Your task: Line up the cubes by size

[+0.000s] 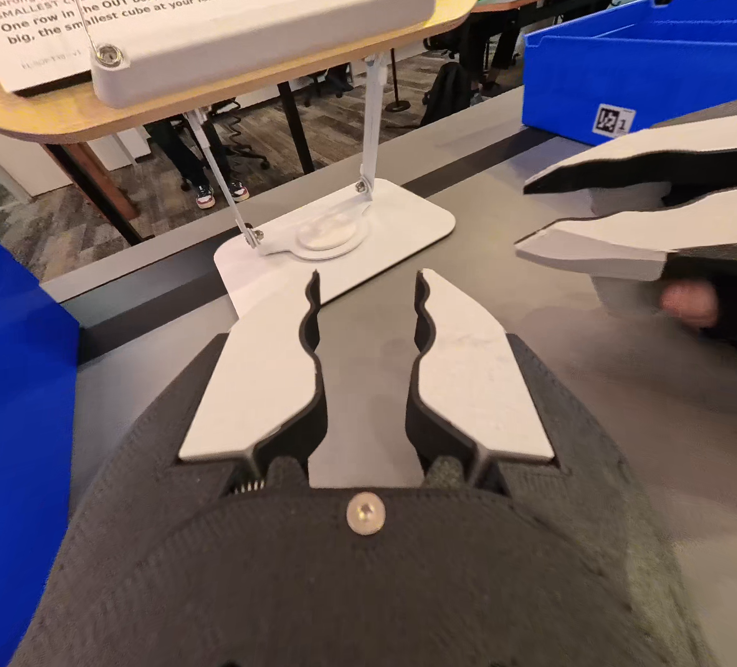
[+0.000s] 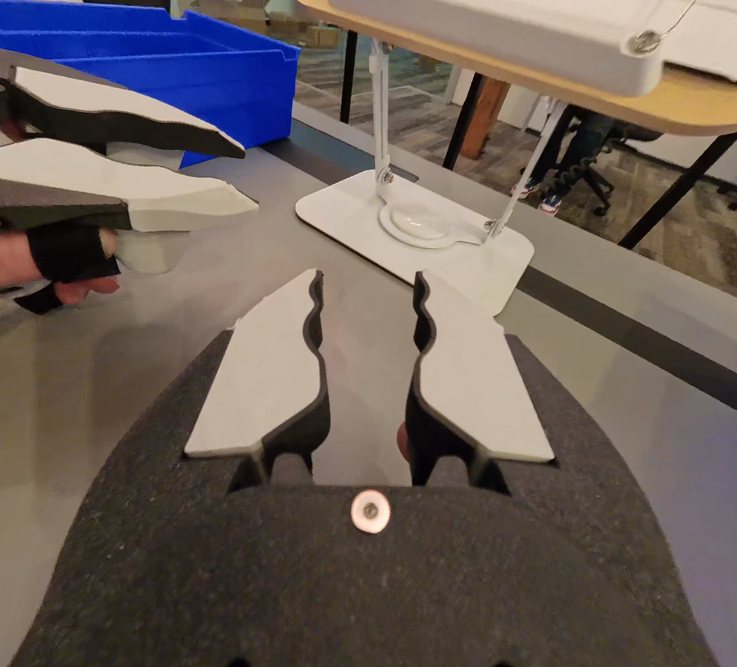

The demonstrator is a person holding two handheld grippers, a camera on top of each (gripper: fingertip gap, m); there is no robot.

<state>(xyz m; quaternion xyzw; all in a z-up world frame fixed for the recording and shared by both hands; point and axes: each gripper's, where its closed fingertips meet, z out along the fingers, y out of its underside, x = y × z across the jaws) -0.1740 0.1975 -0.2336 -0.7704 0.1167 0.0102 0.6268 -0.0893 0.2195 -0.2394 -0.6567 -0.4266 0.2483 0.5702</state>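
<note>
Grey bench is all that shows between my left fingers; they stand parted with nothing in them. My right fingers are the same, parted over bare bench and holding nothing. Both pairs hover low and point at the white base of the stand just ahead, which carries a tilted instruction board above the tips. I judge this a pause between picks, both hands meeting at the middle with the bins to either side.

The cubes are nowhere in either view. A blue bin sits beyond my left fingers and another blue bin beyond my right, but their walls hide the insides, so I cannot tell whether the cubes lie there. A blue edge at my far left is cut off.
</note>
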